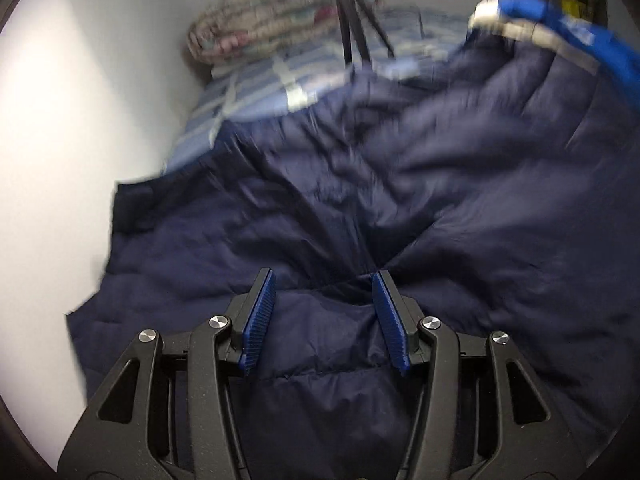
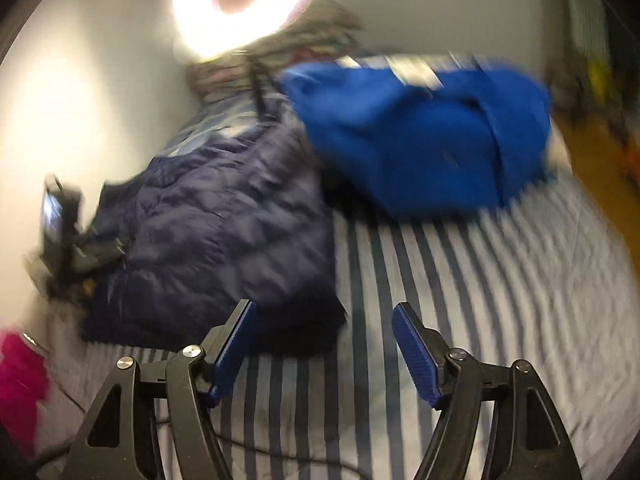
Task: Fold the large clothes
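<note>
A dark navy quilted jacket (image 1: 360, 200) lies spread on the striped bed and fills the left wrist view. My left gripper (image 1: 324, 280) is open, its blue pads low over the navy fabric with a fold between them. In the right wrist view the navy jacket (image 2: 216, 232) lies folded at left, and a bright blue garment with grey reflective strips (image 2: 420, 132) lies bunched behind it. My right gripper (image 2: 324, 312) is open and empty above the striped sheet (image 2: 460, 280), just right of the jacket's near corner. The left gripper (image 2: 68, 232) shows at the jacket's left edge.
A white wall runs along the bed's left side. A ring light (image 2: 240, 4) on a tripod (image 1: 352, 28) stands at the head of the bed, with a patterned bundle of bedding (image 1: 272, 20) behind. A pink item (image 2: 20, 376) sits at lower left. Both views are motion-blurred.
</note>
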### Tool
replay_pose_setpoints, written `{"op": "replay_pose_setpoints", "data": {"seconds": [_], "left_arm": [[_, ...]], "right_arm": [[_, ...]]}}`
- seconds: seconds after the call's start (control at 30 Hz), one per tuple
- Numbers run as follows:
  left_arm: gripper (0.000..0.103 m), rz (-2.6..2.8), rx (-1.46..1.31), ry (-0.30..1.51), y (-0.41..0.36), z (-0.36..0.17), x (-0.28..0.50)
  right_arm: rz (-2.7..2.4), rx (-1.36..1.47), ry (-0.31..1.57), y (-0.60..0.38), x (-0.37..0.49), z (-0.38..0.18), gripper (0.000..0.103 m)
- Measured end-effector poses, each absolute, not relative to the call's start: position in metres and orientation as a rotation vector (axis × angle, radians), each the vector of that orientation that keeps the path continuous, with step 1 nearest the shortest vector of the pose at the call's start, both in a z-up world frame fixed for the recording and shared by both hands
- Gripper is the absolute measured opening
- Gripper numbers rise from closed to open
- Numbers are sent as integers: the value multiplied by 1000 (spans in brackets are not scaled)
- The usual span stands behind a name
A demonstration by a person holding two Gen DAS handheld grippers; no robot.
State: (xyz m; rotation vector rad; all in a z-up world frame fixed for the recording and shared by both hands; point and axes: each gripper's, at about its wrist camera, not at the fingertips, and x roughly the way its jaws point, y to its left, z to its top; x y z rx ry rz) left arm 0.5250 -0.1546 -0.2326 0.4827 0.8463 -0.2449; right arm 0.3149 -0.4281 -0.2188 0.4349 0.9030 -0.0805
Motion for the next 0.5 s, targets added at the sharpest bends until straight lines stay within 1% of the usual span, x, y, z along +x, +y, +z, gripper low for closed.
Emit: {"op": "replay_pose_setpoints", "data": {"seconds": [0.03, 0.13, 0.2, 0.3, 0.4, 0.5], "left_arm": [[53, -239, 485, 840, -156, -242, 526], [53, -239, 474, 837, -154, -240, 526], [53, -228, 456, 856, -147, -228, 524], [53, -230, 413, 807, -133, -201, 507], [53, -230, 358, 774, -116, -180, 482], [53, -264, 312, 798, -116, -183, 467]], "right_arm": [[-77, 462, 909, -433, 315, -224, 73], [-59, 499, 912, -439, 320, -234, 73], [-24, 558, 898, -443, 321, -238, 76], [39, 678, 851, -449, 326, -241, 83], [75, 740, 843, -448, 336, -244, 83], [61, 747, 876, -442, 352, -251, 83]]}}
